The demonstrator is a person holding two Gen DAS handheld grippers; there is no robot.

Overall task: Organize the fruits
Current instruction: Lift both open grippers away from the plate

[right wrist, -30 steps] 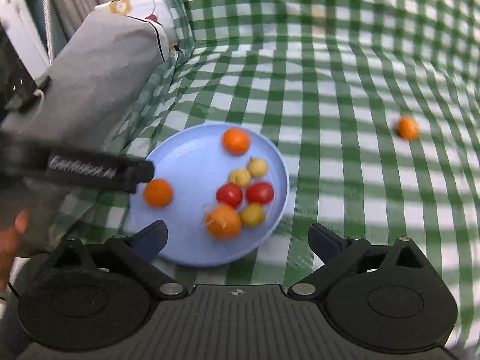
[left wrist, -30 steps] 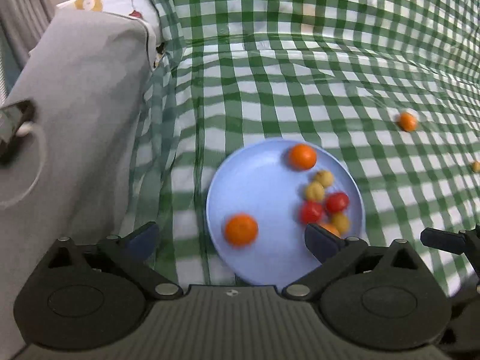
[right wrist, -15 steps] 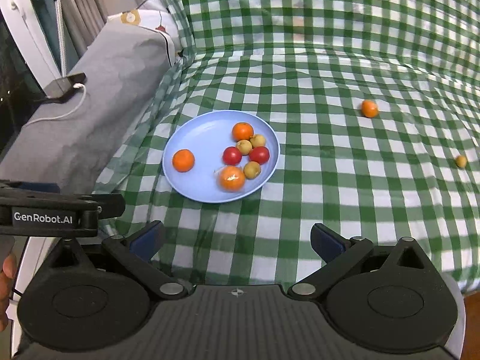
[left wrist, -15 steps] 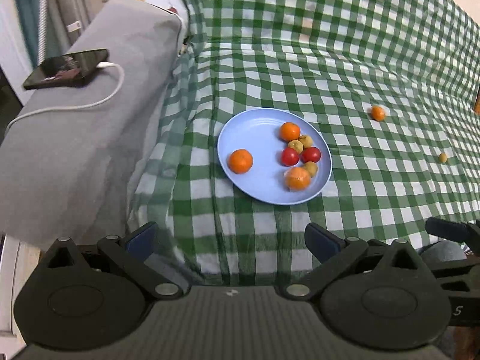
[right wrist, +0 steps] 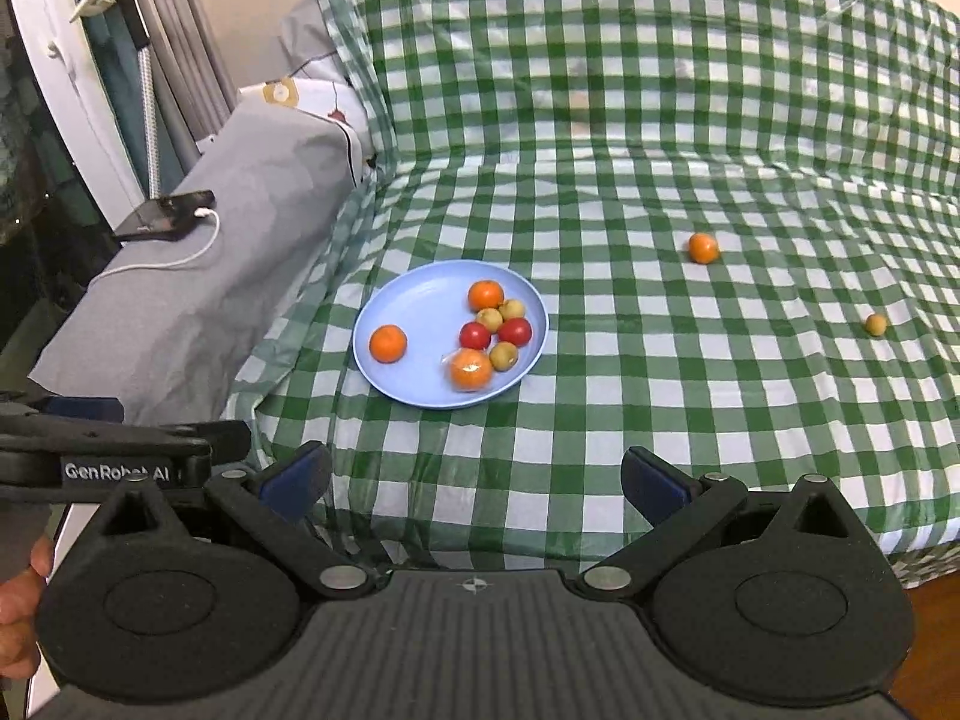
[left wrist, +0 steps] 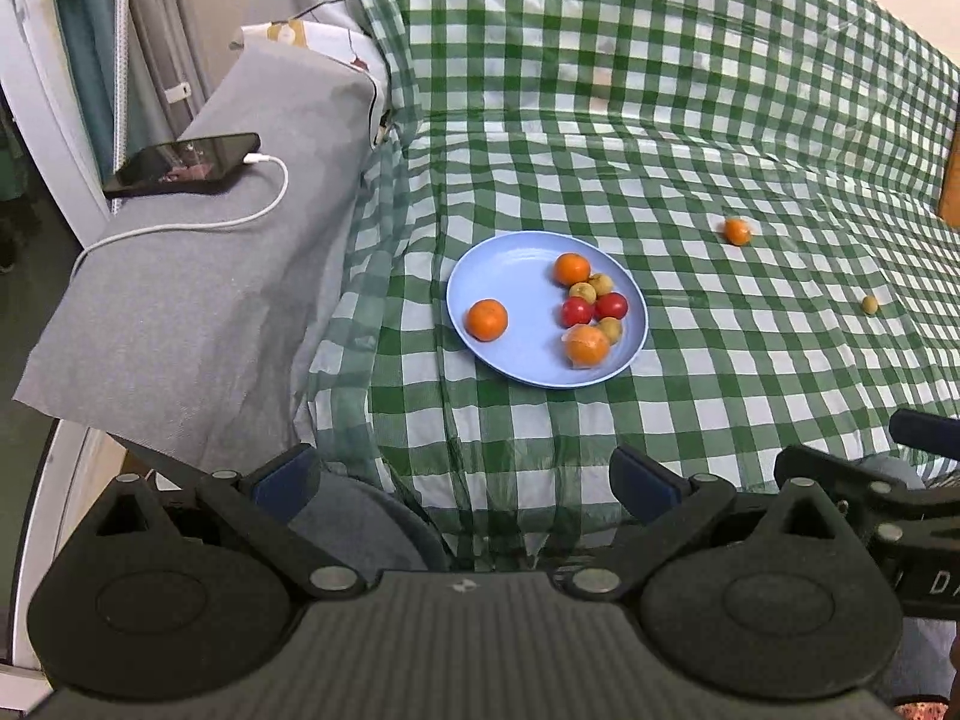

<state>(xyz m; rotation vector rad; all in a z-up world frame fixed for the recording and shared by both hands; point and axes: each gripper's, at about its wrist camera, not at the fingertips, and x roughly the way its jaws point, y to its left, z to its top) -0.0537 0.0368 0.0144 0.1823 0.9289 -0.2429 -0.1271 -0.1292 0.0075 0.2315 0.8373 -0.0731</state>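
Note:
A light blue plate [left wrist: 516, 276] [right wrist: 420, 300] lies on the green checked cloth and holds three oranges, two red fruits [right wrist: 515, 331] and three small yellow-green fruits. One orange [right wrist: 471, 369] is in clear wrap. A loose orange [left wrist: 737, 231] [right wrist: 703, 248] and a small yellowish fruit [left wrist: 869, 304] [right wrist: 876, 324] lie on the cloth to the right. My left gripper [left wrist: 463, 480] and right gripper [right wrist: 477, 476] are both open and hold nothing, well short of the plate.
A grey covered armrest [left wrist: 198, 300] stands left of the plate, with a black phone [left wrist: 183, 164] and white cable on it. The cloth's front edge drops off just before the grippers. The left gripper's body [right wrist: 108, 459] shows in the right wrist view.
Both grippers have pulled back and up from the plate, which now looks smaller and farther. The fruits have not shifted. Both stay open.

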